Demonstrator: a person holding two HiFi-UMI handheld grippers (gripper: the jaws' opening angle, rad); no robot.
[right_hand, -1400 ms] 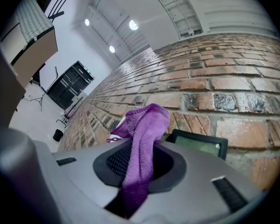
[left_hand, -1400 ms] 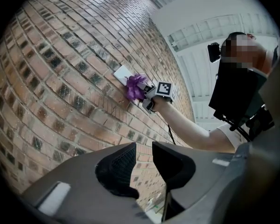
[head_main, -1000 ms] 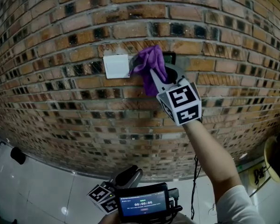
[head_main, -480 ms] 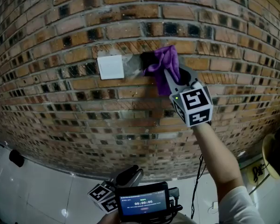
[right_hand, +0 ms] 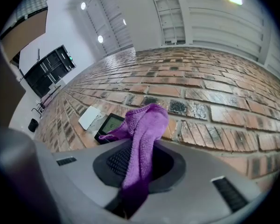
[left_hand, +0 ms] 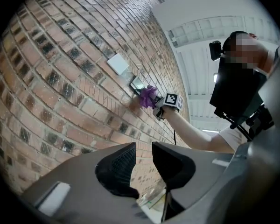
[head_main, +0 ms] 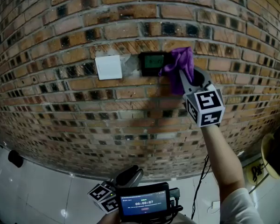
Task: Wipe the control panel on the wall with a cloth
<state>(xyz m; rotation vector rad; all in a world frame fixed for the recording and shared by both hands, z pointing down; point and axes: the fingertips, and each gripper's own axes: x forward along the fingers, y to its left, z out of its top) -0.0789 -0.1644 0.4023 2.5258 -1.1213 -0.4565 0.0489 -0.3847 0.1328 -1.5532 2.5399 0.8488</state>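
The right gripper (head_main: 183, 73) is raised to the brick wall (head_main: 60, 106), its jaws clamped on a purple cloth (head_main: 179, 61) that bunches past the tips. The cloth lies over the right edge of the control panel (head_main: 152, 63), leaving the greenish screen uncovered. It seems to touch the panel's frame, though the contact is hard to make out. A white switch plate (head_main: 108, 67) sits just left of the panel, with a grey mortar patch between them. Bare brick runs above, below and right of the cloth. The left gripper (left_hand: 143, 158) hangs low and well apart from the wall, by the pale floor (head_main: 37, 190), its jaws narrowly apart with nothing between them.
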